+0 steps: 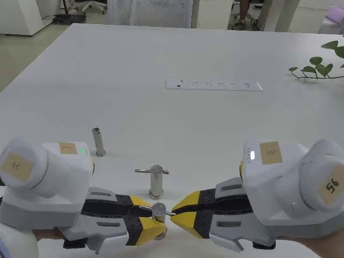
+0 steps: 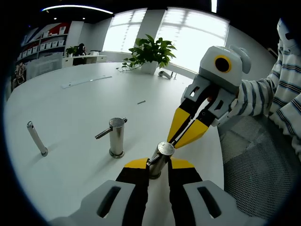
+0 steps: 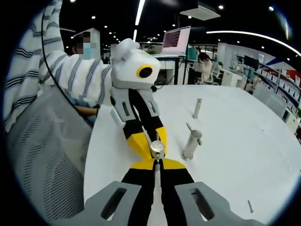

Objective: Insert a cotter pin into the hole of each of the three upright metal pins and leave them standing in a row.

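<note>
1. While the left claw [image 1: 155,217] grips the shaft of the nearest metal pin [image 1: 159,209], upright at the near edge of the worktop [image 1: 226,140], the right claw [image 1: 176,213] meets it almost tip to tip
2. Right claw's jaws are pinched nearly together on a thin cotter pin [image 1: 169,213], whose end touches the pin's head
3. Middle pin [image 1: 156,184] stands just behind, with a second cotter pin [image 1: 143,171] (lying crosswise) through its top
4. Far pin [image 1: 98,141] stands upright farther back, to the left
5. Power strip [image 1: 214,85] lies well beyond the row
</note>
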A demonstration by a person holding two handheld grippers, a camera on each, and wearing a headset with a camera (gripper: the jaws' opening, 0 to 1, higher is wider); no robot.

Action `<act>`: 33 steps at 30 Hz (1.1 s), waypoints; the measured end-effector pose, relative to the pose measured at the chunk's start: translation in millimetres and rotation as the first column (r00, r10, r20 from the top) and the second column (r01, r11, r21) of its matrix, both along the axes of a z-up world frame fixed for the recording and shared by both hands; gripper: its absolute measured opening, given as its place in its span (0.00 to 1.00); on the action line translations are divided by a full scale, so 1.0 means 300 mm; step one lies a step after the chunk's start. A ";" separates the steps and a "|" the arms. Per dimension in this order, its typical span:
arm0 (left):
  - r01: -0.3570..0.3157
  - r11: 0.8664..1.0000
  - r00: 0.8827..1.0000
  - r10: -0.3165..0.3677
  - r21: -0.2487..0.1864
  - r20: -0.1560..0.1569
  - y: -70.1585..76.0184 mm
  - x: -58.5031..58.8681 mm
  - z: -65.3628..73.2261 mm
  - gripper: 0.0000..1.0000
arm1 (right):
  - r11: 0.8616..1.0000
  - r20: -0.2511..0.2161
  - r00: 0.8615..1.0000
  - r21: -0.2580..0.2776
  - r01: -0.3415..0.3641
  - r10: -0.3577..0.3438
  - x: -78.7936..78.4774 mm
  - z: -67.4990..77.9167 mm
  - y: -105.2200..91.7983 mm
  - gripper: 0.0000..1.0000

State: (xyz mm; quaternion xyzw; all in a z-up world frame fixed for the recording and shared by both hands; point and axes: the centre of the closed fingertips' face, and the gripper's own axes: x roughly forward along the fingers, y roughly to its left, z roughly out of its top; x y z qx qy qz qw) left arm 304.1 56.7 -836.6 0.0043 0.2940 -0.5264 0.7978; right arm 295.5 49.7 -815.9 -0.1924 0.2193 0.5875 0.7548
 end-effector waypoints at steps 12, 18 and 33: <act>-0.046 0.996 0.999 0.043 -0.074 -0.033 0.003 0.000 -0.001 0.14 | 1.000 0.012 1.000 0.013 -0.015 0.015 0.004 0.003 0.015 0.04; -0.060 0.995 0.998 0.057 -0.081 -0.038 0.007 -0.002 -0.007 0.14 | 0.998 0.055 0.996 -0.016 -0.062 0.063 -0.008 -0.010 0.009 0.05; -0.069 0.994 0.997 0.066 -0.079 -0.044 0.010 -0.004 -0.011 0.14 | 1.000 0.028 0.999 0.016 -0.027 0.026 0.000 0.010 -0.004 0.04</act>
